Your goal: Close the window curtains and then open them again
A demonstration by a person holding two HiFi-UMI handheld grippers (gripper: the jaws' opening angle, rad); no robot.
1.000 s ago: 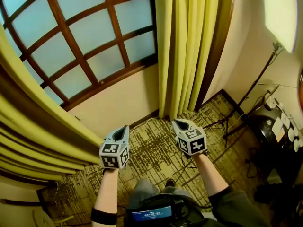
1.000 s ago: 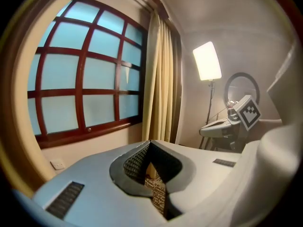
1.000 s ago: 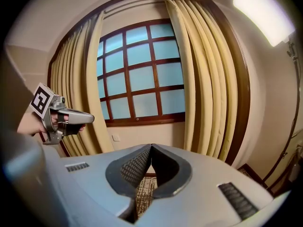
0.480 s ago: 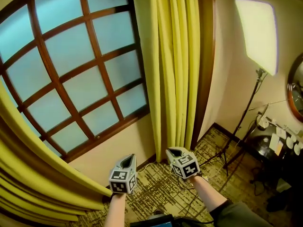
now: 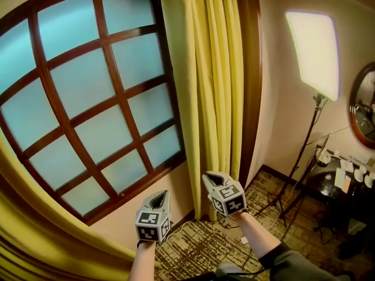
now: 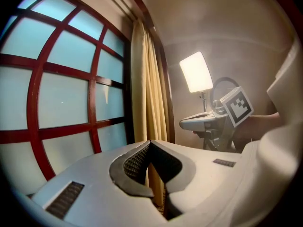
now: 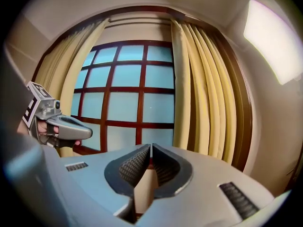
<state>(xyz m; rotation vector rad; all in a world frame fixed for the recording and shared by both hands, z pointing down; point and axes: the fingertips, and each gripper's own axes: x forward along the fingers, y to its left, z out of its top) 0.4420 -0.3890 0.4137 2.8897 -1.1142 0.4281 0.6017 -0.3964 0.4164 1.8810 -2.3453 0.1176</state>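
In the head view, the lower-left corner is cutting off the left curtain (image 5: 35, 239), so you are seeing only one sweep of it. The right curtain (image 5: 205, 69) and the window (image 5: 88, 98) are running out past the top edge. The mirror (image 5: 364, 107) is being cropped by the right edge, and your arms (image 5: 263, 252) by the bottom one. The small things on the desk (image 5: 328, 186) are showing too small to name. In the left gripper view, the body of the left gripper (image 6: 150, 144) is covering the right curtain's foot.
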